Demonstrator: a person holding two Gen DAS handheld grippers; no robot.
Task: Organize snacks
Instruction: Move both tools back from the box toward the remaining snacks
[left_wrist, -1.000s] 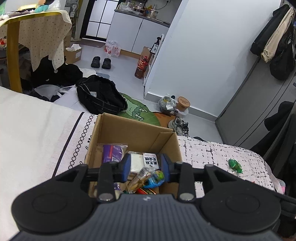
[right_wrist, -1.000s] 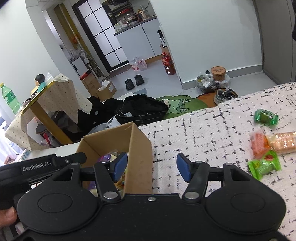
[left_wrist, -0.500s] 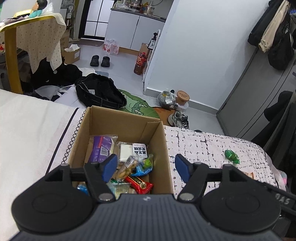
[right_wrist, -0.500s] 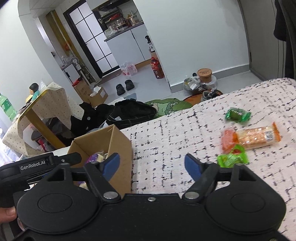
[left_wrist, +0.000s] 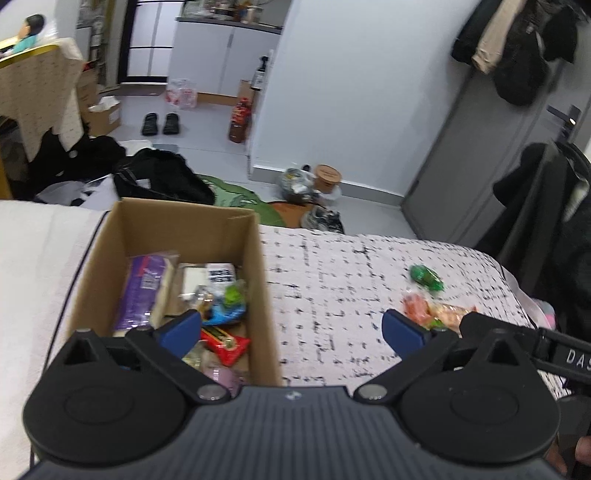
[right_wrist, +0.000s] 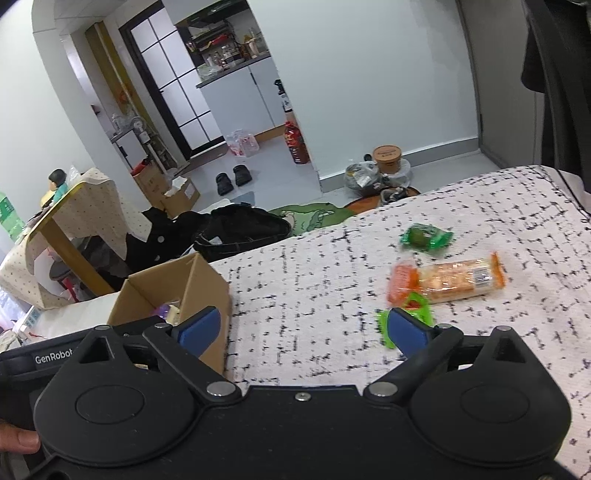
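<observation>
An open cardboard box (left_wrist: 184, 225) stands on the patterned bed cover and holds several snack packs, among them a purple pack (left_wrist: 142, 291) and a red one (left_wrist: 225, 343). It also shows in the right wrist view (right_wrist: 207, 280). My left gripper (left_wrist: 290, 328) is open and empty above the box's right wall. My right gripper (right_wrist: 303, 328) is open and empty over the cover. To its right lie a dark green candy (right_wrist: 426, 236), a long orange pack (right_wrist: 458, 277), a small orange pack (right_wrist: 402, 282) and a bright green pack (right_wrist: 419, 306), partly behind the right fingertip (right_wrist: 404, 330).
The bed cover (right_wrist: 314, 280) ends at a far edge above the floor. On the floor lie a black bag (left_wrist: 162, 181), a green rug (left_wrist: 243, 203), shoes and jars. A dark coat (left_wrist: 554, 206) hangs at the right.
My left gripper let a snack fall into the box, opened wide and swung right. My right gripper moved right from the box toward the loose snacks and opened wider.
</observation>
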